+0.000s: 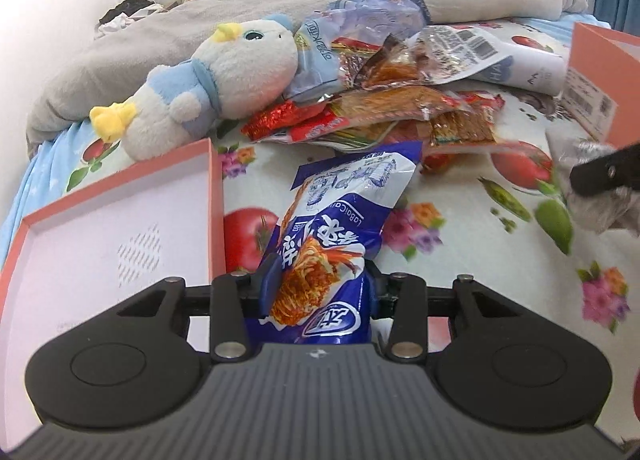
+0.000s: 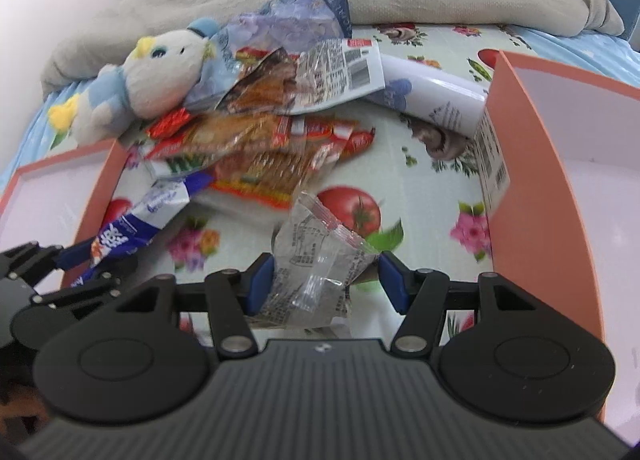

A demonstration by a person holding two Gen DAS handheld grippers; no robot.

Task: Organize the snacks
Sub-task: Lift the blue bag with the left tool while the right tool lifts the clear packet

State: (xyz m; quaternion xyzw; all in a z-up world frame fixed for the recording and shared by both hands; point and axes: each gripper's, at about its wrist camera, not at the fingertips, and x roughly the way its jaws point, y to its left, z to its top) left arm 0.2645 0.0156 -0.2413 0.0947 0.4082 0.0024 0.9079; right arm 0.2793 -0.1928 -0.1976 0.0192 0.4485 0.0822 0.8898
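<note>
My left gripper [image 1: 318, 284] is clamped on a blue snack packet [image 1: 340, 220], which sticks out ahead of the pads above the flowered sheet [image 1: 460, 228]. Just to its left lies an open pink box lid [image 1: 120, 228]. My right gripper [image 2: 326, 280] grips a clear crinkled packet [image 2: 316, 260] between its blue pads [image 2: 262, 280]; the pink box [image 2: 532, 188] stands close on its right. Ahead of both tools, the remaining snack pile [image 2: 260, 148] lies on the sheet, touching a plush toy [image 1: 208, 84] at its left, with a grey blanket [image 1: 160, 28] beyond.
</note>
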